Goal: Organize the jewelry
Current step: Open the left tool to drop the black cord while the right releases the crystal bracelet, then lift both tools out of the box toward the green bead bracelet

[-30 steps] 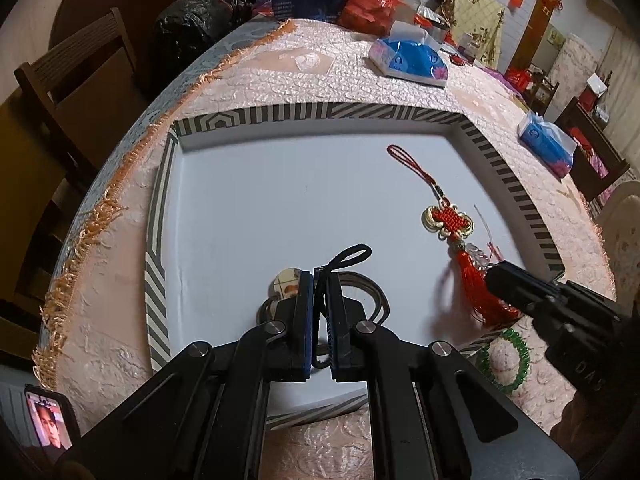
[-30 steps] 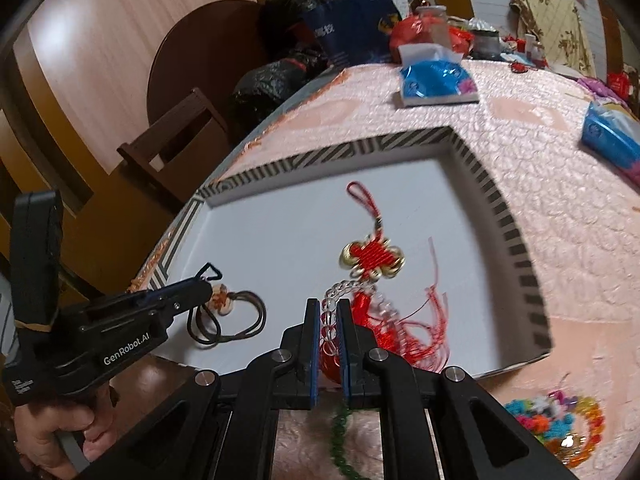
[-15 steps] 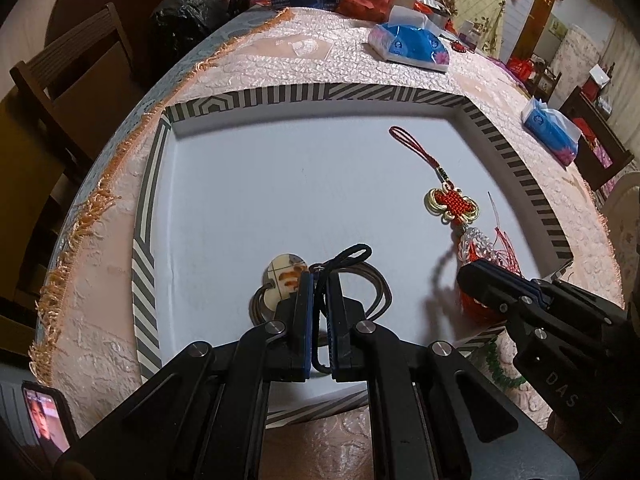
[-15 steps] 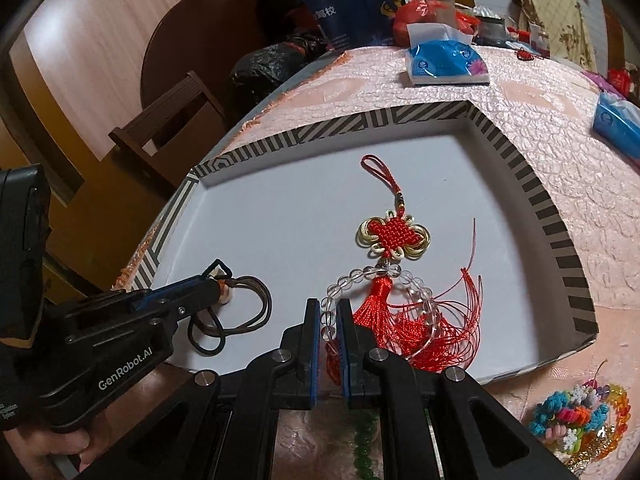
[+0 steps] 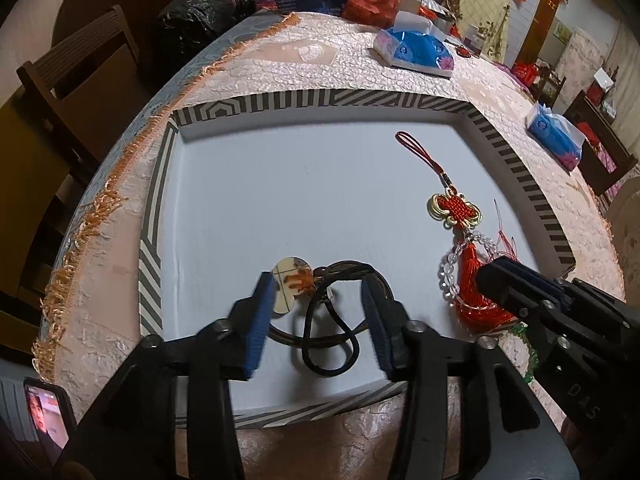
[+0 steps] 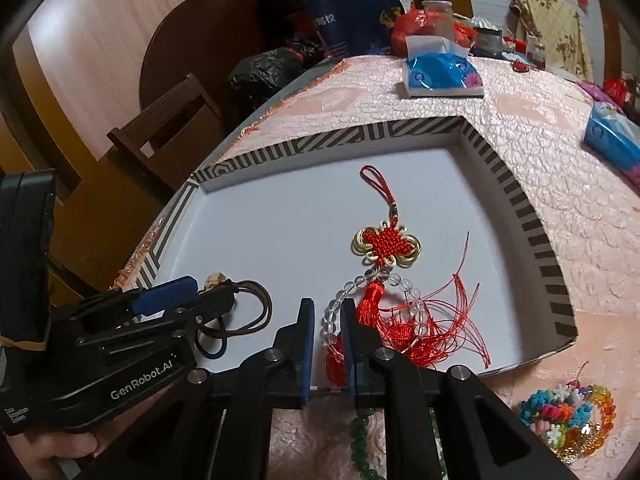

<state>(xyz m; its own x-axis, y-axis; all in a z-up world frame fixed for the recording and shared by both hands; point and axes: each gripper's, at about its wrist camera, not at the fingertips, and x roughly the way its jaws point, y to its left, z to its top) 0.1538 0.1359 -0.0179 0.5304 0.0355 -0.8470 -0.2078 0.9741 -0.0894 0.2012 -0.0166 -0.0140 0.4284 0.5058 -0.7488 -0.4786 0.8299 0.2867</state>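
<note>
A shallow white tray with a striped rim [image 5: 320, 100] [image 6: 532, 232] lies on the table. A black cord necklace with an oval pendant [image 5: 294, 284] [image 6: 240, 312] lies at its near left. My left gripper [image 5: 318, 320] [image 6: 188, 300] is open around the cord and holds nothing. A red Chinese knot tassel with clear beads [image 5: 456, 212] [image 6: 386, 244] lies at the tray's right. My right gripper [image 6: 327, 344] [image 5: 516, 284] is slightly open over the tassel's near end and the beads.
A green bead bracelet [image 6: 360, 436] and a pile of colourful bracelets [image 6: 568, 416] lie on the pink tablecloth in front of the tray. Blue tissue packs [image 5: 416, 50] [image 6: 612, 140] sit behind. A wooden chair [image 5: 80, 76] stands at the left. A phone [image 5: 46, 420] is at the bottom left.
My left gripper has opened and let go of the black cord, which now lies in the tray. My right gripper has parted slightly from the tassel.
</note>
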